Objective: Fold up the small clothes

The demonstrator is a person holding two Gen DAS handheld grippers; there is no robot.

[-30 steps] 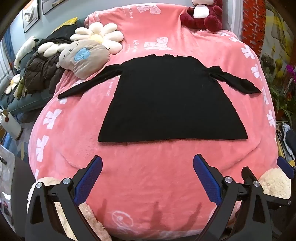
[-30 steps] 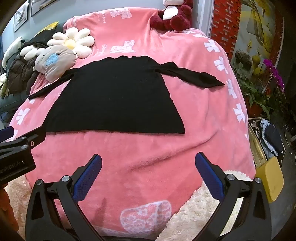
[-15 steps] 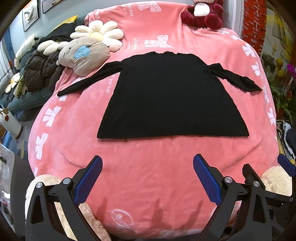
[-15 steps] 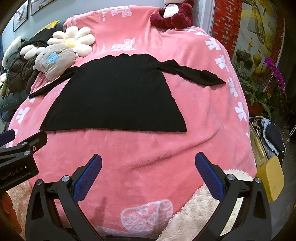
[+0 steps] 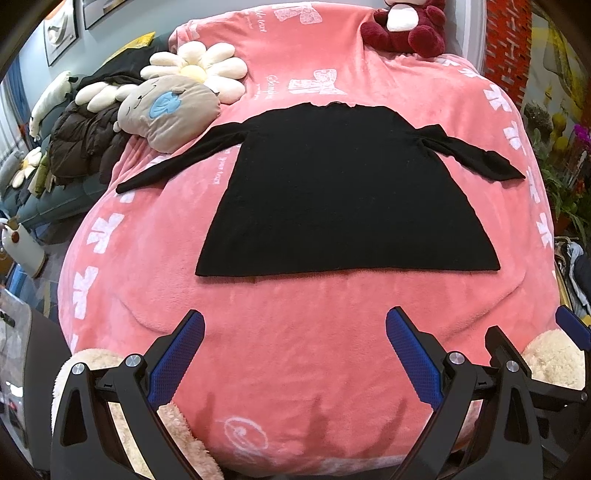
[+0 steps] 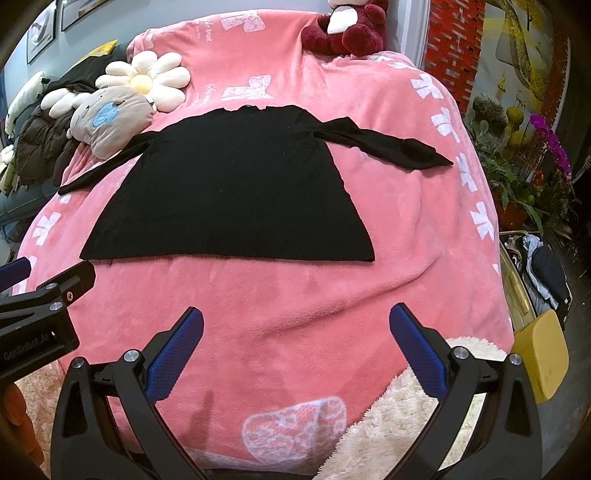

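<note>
A black long-sleeved top (image 5: 340,192) lies flat on a pink blanket (image 5: 295,332), hem toward me, both sleeves spread out to the sides. It also shows in the right wrist view (image 6: 229,192). My left gripper (image 5: 294,347) is open and empty, held above the blanket short of the hem. My right gripper (image 6: 295,343) is open and empty, also short of the hem and toward its right end. The left gripper's body (image 6: 40,310) shows at the left edge of the right wrist view.
A grey plush pillow (image 5: 170,110) and a daisy cushion (image 5: 199,70) lie by the left sleeve. A dark red teddy (image 5: 406,26) sits at the far edge. A dark jacket (image 5: 81,140) is at left. Plants (image 6: 517,177) and a clothes bin (image 6: 539,269) stand at right.
Both grippers have drawn back slightly and the view has tilted a little; the top looks a bit farther and higher in frame. The garment itself has not moved.
</note>
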